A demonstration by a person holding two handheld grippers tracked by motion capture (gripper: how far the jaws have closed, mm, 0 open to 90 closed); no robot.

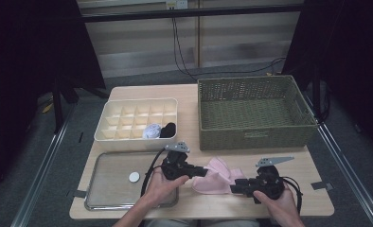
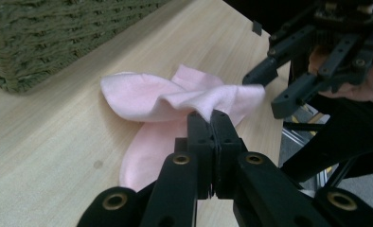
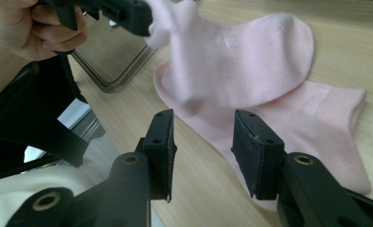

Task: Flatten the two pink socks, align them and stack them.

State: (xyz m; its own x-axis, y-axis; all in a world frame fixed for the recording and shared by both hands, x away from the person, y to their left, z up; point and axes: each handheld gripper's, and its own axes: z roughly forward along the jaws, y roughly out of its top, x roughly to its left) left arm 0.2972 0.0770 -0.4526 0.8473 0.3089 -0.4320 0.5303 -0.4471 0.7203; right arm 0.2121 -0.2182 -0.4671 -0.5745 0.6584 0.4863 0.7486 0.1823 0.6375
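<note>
Two pale pink socks (image 1: 217, 177) lie near the front edge of the wooden table, just in front of the green wicker basket. The lower sock (image 3: 317, 123) rests flat on the wood. The upper sock (image 3: 241, 61) lies partly across it, one edge pinched and lifted clear of the table, its soft knit fabric creased

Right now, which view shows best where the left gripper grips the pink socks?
The left gripper view: the left gripper is shut on a fold of the pink socks. The right gripper view shows that pinch at its top edge; the high view shows the socks small between both grippers.
</note>
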